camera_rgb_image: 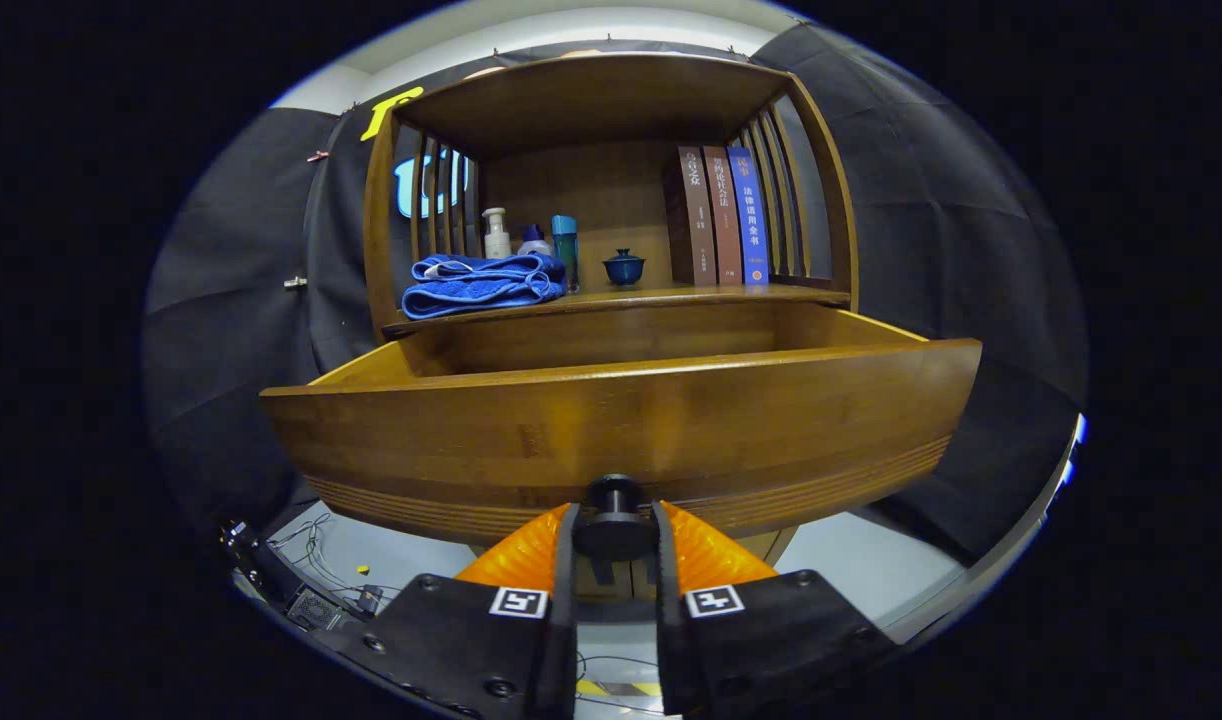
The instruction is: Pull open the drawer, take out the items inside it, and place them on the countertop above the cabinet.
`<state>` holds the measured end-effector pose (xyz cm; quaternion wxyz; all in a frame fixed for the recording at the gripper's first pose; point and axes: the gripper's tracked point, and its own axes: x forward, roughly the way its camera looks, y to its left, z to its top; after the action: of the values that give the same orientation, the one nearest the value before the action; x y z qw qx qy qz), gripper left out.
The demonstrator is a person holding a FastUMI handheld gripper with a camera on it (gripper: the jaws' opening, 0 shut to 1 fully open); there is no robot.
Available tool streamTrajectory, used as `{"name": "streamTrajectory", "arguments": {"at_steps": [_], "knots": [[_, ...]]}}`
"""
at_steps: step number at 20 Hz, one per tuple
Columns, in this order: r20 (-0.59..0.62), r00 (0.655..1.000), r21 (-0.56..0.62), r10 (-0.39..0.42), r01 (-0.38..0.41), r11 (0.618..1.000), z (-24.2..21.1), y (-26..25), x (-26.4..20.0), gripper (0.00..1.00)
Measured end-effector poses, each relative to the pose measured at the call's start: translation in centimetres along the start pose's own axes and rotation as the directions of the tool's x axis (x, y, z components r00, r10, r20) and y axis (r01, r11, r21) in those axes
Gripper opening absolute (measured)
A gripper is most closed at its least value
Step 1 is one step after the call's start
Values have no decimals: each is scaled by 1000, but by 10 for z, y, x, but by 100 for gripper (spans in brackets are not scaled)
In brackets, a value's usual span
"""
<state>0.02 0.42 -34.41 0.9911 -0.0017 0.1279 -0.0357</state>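
While black cloth walls close in the booth on both sides, a wooden cabinet [611, 200] stands ahead with slatted sides and a roof over its table [671, 296]. On the table, a folded blue towel [483, 284] lies at the left front corner, with a white pump bottle [495, 234], a small clear bottle [535, 242] and a teal bottle [565, 250] behind it. A small blue lidded cup [623, 267] sits near the middle, and three books [719, 215] stand upright toward the right edge. Below the table the drawer [621, 430] is pulled well out; its front is warm brown wood with fine grooves along the lower edge, and what lies inside is hidden behind that front. The hand-held gripper [614, 530] is closed onto the drawer's dark round knob [614, 520], both fingers pressing its sides. Cables [316, 585] lie on the pale floor below.
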Motion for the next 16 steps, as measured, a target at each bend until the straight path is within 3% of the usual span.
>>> {"name": "streamTrajectory", "arguments": {"at_steps": [2,6,10,13,16], "knots": [[-12,1000,-3,24,-24,1000,-4,1,-1,48],[-50,999,26,14,-12,1000,-2,-13,-8,97],[16,999,92,44,-46,995,48,-18,-27,97],[68,990,108,123,-130,986,102,-9,-30,99],[30,990,70,140,-141,987,147,-15,-14,99]]}}
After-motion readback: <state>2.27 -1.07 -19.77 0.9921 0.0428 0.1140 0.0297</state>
